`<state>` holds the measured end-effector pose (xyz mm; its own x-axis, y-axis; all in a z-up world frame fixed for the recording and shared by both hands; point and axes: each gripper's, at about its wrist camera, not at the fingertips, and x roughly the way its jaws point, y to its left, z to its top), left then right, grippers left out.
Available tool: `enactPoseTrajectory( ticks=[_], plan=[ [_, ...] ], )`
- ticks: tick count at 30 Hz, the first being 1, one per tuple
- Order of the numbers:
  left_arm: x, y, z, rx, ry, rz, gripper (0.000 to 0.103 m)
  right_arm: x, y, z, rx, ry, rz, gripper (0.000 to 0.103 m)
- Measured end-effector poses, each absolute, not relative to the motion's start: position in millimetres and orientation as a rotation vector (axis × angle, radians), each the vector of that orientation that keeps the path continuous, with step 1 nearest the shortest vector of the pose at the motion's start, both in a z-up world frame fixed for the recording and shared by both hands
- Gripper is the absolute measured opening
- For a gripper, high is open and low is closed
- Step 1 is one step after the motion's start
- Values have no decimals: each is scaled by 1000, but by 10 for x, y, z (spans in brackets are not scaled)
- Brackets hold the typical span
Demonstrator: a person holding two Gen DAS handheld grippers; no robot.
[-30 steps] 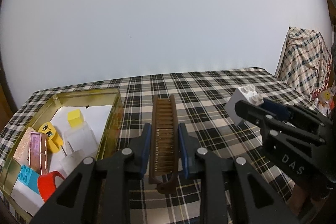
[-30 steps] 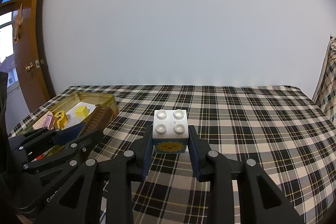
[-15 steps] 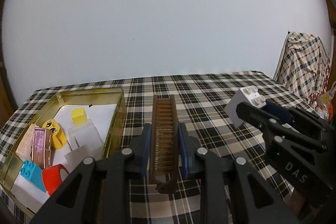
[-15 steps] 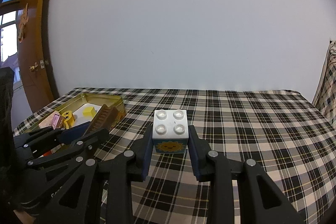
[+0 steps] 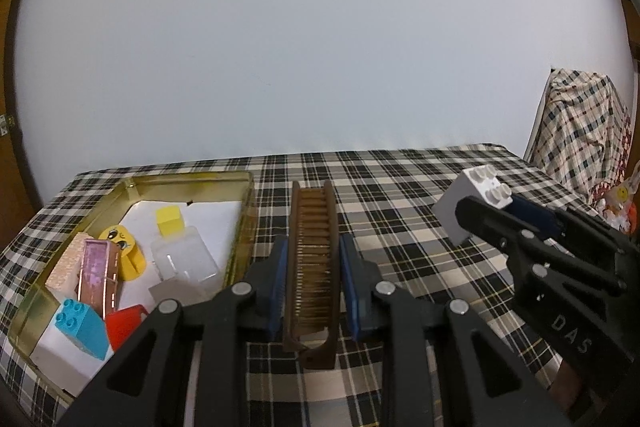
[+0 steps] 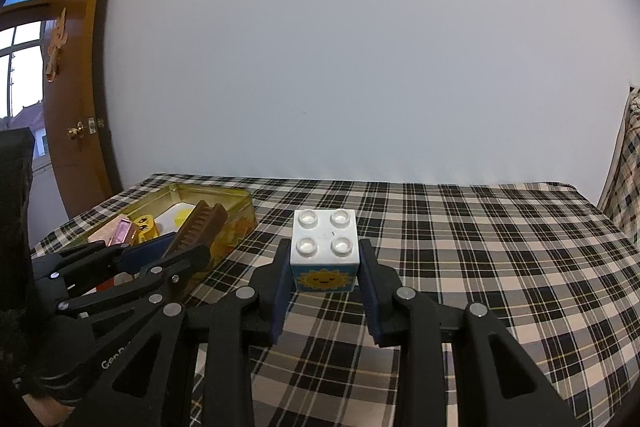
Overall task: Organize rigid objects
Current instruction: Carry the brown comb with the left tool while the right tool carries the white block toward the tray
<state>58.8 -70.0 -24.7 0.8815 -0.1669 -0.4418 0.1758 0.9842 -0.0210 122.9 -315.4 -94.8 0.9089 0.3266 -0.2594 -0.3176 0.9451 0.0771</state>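
Observation:
My left gripper (image 5: 313,259) is shut on a brown comb (image 5: 313,247) and holds it above the checked tablecloth, just right of the gold tin (image 5: 244,211). My right gripper (image 6: 324,259) is shut on a white toy brick (image 6: 325,247) with a sun picture, held above the cloth. The brick also shows at the right of the left wrist view (image 5: 470,201). The tin holds a yellow face toy (image 5: 122,247), a yellow cube (image 5: 170,223), a pink box (image 5: 98,275), a blue-topped brick (image 5: 78,327), a red piece (image 5: 124,323) and clear plastic pieces. The left gripper with the comb (image 6: 200,227) shows in the right wrist view beside the tin (image 6: 236,227).
The table is covered in a black and beige checked cloth (image 6: 480,247). A white wall stands behind the table. A chair draped in checked fabric (image 5: 580,131) is at the far right. A wooden door (image 6: 76,107) is at the left.
Both grippers have risen a little and the views have tilted up. The left gripper with the comb has moved slightly nearer the tin. Both grips are unchanged.

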Motion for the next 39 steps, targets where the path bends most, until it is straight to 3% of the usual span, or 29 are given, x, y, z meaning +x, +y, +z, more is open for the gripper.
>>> enactPoseTrajectory(
  ticks=[39],
  plan=[
    [458, -191, -220, -18, 420, -79, 24, 1020, -2638, -936, -14, 212, 433, 34]
  ],
)
